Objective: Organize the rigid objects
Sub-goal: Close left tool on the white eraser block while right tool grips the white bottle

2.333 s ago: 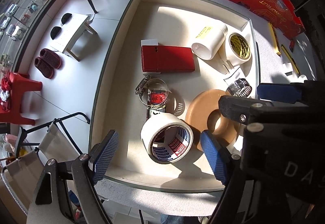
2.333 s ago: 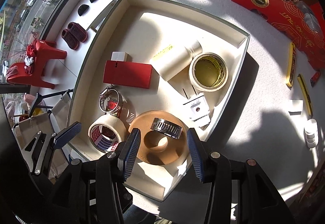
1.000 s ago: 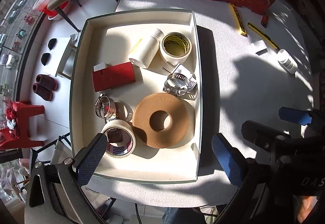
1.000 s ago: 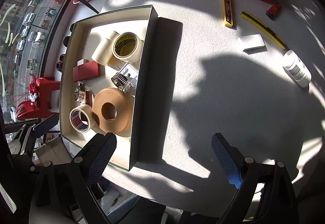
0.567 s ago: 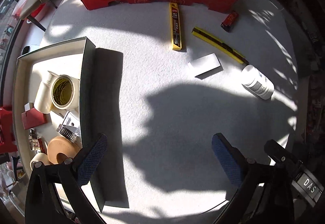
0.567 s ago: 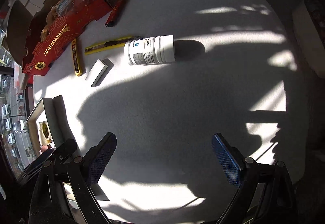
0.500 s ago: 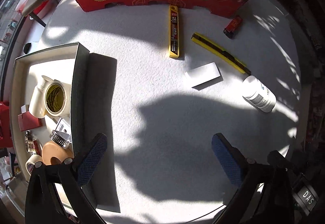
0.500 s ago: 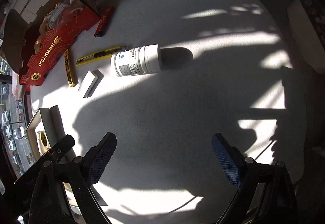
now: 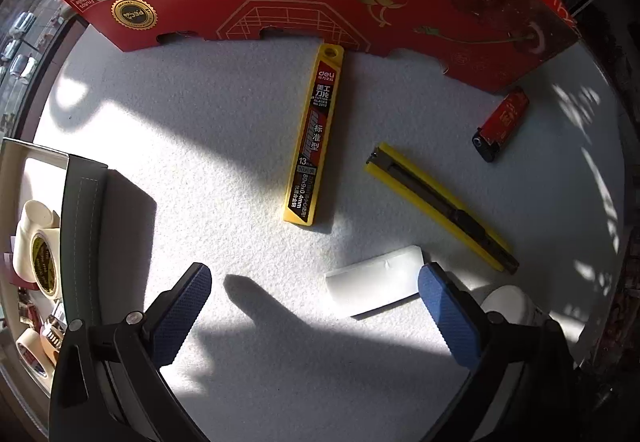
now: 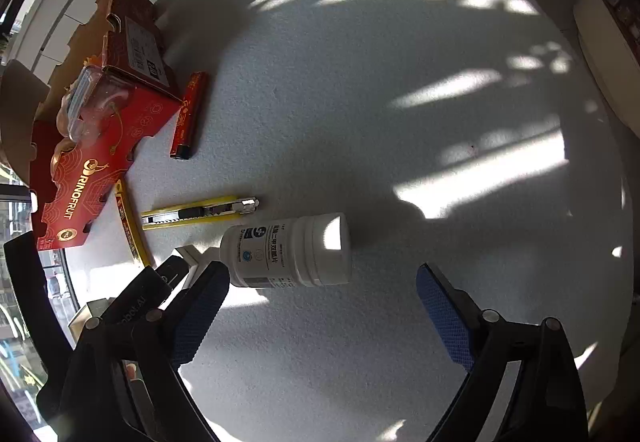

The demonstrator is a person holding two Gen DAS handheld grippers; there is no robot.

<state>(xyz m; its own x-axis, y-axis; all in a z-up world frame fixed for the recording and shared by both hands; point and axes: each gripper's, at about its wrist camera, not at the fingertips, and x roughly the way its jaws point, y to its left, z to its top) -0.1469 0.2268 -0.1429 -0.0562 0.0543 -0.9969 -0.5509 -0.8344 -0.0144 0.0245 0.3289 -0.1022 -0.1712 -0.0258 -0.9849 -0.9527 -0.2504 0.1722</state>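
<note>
At far left the storage tray (image 9: 82,226) sits at the table's (image 9: 224,145) edge. The left gripper (image 9: 314,296) hangs spread wide and empty, the white eraser block (image 9: 374,284) just inside its right finger. Beyond lie the blade case (image 9: 316,137), utility knife (image 9: 440,205) and lighter (image 9: 502,123), apart. The right gripper (image 10: 322,296), wide and empty, faces the pill bottle (image 10: 288,252) lying on its side, with bare table to the right.

Both grippers swung off the tray (image 9: 82,226). Left gripper (image 9: 316,302) now nears white block (image 9: 374,284); right gripper (image 10: 320,306) seemingly closing on pill bottle (image 10: 288,252)
</note>
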